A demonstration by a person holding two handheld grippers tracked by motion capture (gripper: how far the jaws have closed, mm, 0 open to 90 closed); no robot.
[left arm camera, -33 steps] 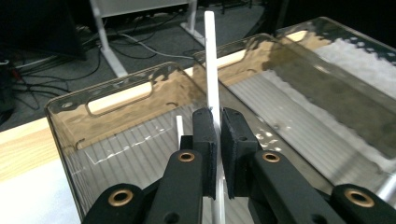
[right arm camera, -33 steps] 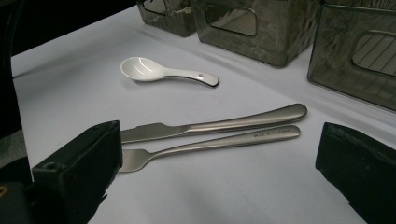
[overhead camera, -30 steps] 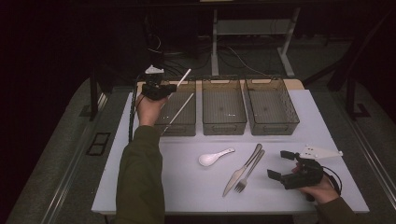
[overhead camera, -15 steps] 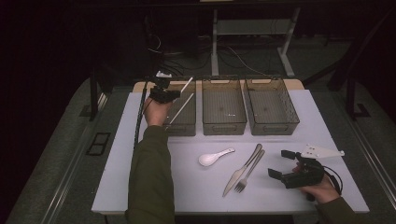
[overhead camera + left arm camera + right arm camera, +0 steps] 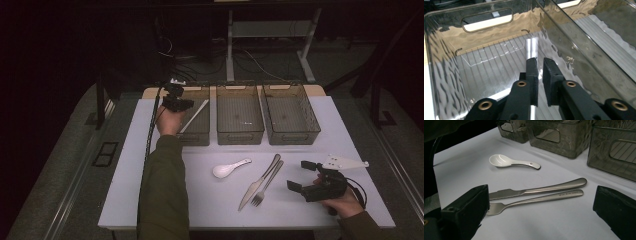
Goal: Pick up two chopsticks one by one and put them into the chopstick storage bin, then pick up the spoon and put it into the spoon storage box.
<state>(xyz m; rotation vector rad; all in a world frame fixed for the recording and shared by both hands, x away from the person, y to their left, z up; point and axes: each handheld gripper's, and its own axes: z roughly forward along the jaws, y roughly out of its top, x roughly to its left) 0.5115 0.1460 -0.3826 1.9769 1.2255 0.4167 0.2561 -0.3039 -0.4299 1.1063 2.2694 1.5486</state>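
My left gripper (image 5: 176, 100) reaches into the left clear bin (image 5: 196, 139) at the back of the table. In the left gripper view its black jaws stand almost together (image 5: 539, 62), with a shiny flat metal utensil (image 5: 532, 47) in the narrow gap and running past the tips to the bin floor. The jaws have just been opening a little, with the utensil still between them. A long pale utensil (image 5: 196, 116) slants across that bin. My right gripper (image 5: 301, 176) rests open at the front right, its jaws wide (image 5: 541, 195), facing a knife (image 5: 544, 188), a fork (image 5: 549, 198) and a white spoon (image 5: 509, 162).
Two more clear bins, middle (image 5: 240, 136) and right (image 5: 291, 136), stand beside the left one. The spoon (image 5: 230, 169), knife (image 5: 260, 180) and fork (image 5: 268, 186) lie on the white table (image 5: 210, 210) between my arms. A cable (image 5: 150, 135) trails off the left gripper.
My left hand has moved right and down, lowering the gripper and its utensil into the left bin. The right hand and the cutlery on the table have stayed put.
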